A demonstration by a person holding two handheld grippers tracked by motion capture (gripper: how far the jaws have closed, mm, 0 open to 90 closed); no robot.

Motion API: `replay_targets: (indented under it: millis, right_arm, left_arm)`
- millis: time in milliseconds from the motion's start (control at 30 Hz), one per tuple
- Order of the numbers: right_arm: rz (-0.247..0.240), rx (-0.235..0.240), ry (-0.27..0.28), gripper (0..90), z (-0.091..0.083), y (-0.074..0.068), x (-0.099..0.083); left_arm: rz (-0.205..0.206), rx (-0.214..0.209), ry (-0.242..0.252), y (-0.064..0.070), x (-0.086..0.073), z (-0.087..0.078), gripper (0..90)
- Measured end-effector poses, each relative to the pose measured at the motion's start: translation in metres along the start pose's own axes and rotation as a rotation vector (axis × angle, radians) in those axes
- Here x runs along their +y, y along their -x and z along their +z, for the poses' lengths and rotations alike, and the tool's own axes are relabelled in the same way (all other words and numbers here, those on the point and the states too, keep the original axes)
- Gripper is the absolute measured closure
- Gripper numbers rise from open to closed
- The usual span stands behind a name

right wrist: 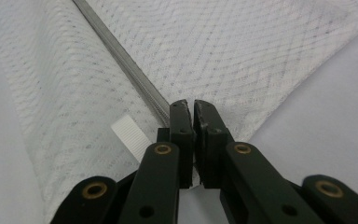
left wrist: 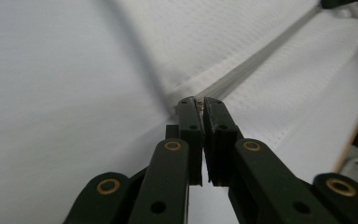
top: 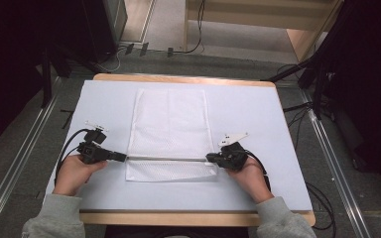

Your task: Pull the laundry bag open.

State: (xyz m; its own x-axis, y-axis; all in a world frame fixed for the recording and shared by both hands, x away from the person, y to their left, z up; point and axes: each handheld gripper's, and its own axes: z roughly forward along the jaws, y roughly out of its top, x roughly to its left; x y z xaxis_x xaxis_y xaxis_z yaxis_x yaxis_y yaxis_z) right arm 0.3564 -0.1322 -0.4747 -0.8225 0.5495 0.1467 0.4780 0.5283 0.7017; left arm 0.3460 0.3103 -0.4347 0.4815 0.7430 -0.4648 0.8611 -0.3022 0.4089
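Item: white mesh bag [top: 169,130], flat, with a grey zipper [top: 166,159] running across it near the edge closest to the person. It lies on a pale sheet [top: 258,119] covering the surface.

Left gripper [top: 121,157]: jaws clenched on the end of the zipper, which runs away from the tips across the bag. In the left gripper view [left wrist: 196,103] something small and metallic sits between the tips; whether it is the zipper pull I cannot tell.

Right gripper [top: 211,158]: jaws pressed together at the other end of the zipper [right wrist: 121,58], the line starting at the tips. A white ribbed tab [right wrist: 130,135] lies just beside them. Whether they pinch cloth or merely meet over it is unclear.

Step in hand, by my reading: both ends of the zipper are held and the line drawn taut between the two sets of jaws.

Next move: one gripper should anchor its end while the other draws the slider along the track, keeping the bag flat and the pull level.
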Motion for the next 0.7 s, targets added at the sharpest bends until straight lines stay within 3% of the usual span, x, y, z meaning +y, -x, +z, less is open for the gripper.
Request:
replay_targets:
  millis: [67,300,400,433,533,700]
  right_arm:
    - [0.0,0.0,-0.002,88.1,0.0001,-0.0001,0.0004]
    - [0.013,0.011,-0.008,87.3,0.001,0.0002,0.0023]
    - [0.045,0.02,-0.01,87.0,0.0014,0.001,0.0032]
    - [0.052,0.024,-0.01,87.0,0.0015,0.0013,0.0032]
    - [0.076,0.046,-0.021,86.4,0.0017,0.0004,0.004]
    - [0.068,0.043,-0.039,80.5,0.0013,-0.0035,0.0084]
  left_arm:
    - [0.002,0.01,-0.003,0.0002,-0.0007,0.0004,88.1]
    - [-0.002,-0.019,0.033,-0.0023,-0.0025,-0.0031,87.6]
    - [0.016,-0.012,0.028,-0.0021,-0.003,-0.0024,87.0]
    - [0.041,0.005,0.023,-0.0016,-0.0033,-0.0016,86.9]
    - [0.049,0.013,0.037,-0.0023,-0.0037,-0.002,86.3]
    - [0.054,0.012,0.072,-0.006,-0.005,-0.0028,75.8]
